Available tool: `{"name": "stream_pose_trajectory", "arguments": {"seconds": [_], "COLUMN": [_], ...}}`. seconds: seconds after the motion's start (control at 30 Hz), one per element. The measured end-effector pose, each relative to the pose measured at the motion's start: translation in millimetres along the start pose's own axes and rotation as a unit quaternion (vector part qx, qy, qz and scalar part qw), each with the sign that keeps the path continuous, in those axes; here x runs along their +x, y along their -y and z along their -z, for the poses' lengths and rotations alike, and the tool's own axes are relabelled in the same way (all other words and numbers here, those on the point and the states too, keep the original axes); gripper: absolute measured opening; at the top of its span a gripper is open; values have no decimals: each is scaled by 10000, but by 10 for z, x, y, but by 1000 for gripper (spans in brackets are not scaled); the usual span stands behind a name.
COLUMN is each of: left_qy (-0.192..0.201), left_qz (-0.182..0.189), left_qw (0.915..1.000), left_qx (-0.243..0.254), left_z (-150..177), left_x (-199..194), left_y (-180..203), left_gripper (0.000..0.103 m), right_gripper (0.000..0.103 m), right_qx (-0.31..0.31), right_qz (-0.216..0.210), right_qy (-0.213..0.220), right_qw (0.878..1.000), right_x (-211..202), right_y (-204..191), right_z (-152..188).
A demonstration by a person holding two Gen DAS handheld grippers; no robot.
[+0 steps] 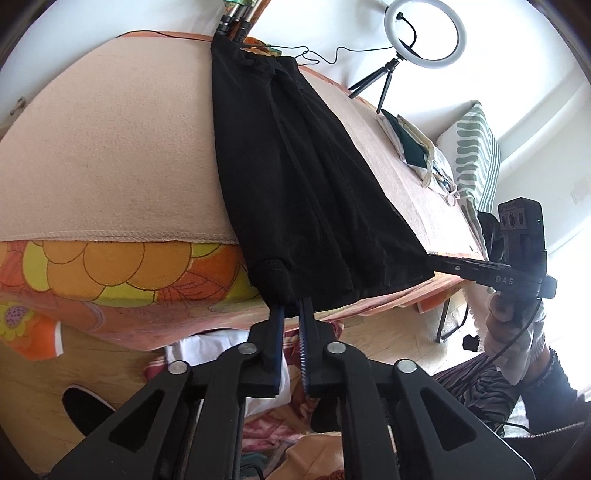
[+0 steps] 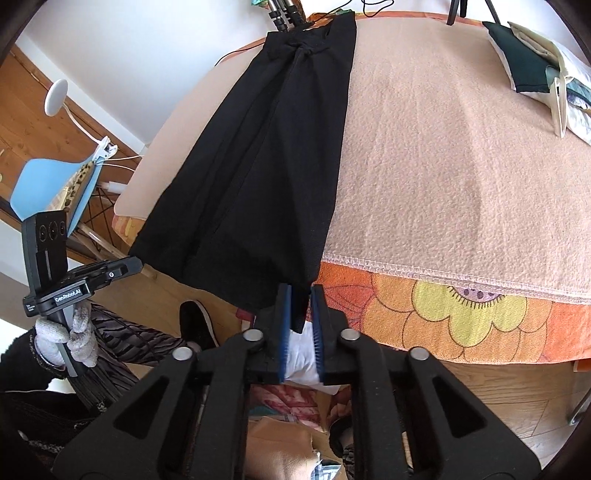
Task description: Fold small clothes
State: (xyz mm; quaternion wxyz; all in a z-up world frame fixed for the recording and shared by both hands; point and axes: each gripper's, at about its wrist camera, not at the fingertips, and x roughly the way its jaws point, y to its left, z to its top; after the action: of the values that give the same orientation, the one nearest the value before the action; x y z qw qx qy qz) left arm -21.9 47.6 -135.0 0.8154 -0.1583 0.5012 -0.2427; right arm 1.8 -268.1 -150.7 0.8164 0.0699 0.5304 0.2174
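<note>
**Black garment stretched across the blanket-covered table**

Peach fleece blanket covers the table in our left wrist view, with a flowered orange cloth showing under its stitched hem. We see the black garment lying long and narrow, its long axis running from the near edge away to the far edge, where a bunched end meets some tripod legs. Our left gripper has its fingers narrow, and a thick corner of the garment hangs between the tips; whether the pads press it we cannot tell. At right, the right gripper meets the other near corner, its tips hidden by cloth. A ring light stands beyond, and a pile of folded clothes sits to the right.

From the right wrist view, the garment points the same way, widening toward us and overhanging the table edge. Our right gripper holds its blue-padded fingers narrowly apart, with a hanging corner between them; contact is unclear. At left, the left gripper is cut off by dark fabric, held by a gloved hand.
</note>
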Motion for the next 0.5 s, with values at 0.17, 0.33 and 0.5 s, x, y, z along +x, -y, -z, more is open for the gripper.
{"name": "stream_pose_trajectory", "arguments": {"seconds": [0.17,0.33,0.5], "left_qy": [16,37,103], "left_qz": [45,82,71], "left_qw": [9998,10000,9997], "left_qx": [-206,4,221], "left_z": [-64,-54,-38], "left_x": [4,68,90], "left_y": [-67,16,86], "left_gripper": [38,17,6], "right_gripper": [52,52,51], "right_qx": [88,-156,50], "right_qz": [121,436,643], "right_qy": [387,680,748], "right_qw": [9991,9966,9951], "right_x": [-114,-64,304], "right_y": [70,-2,150], "right_z": [-147,-673,-1139]}}
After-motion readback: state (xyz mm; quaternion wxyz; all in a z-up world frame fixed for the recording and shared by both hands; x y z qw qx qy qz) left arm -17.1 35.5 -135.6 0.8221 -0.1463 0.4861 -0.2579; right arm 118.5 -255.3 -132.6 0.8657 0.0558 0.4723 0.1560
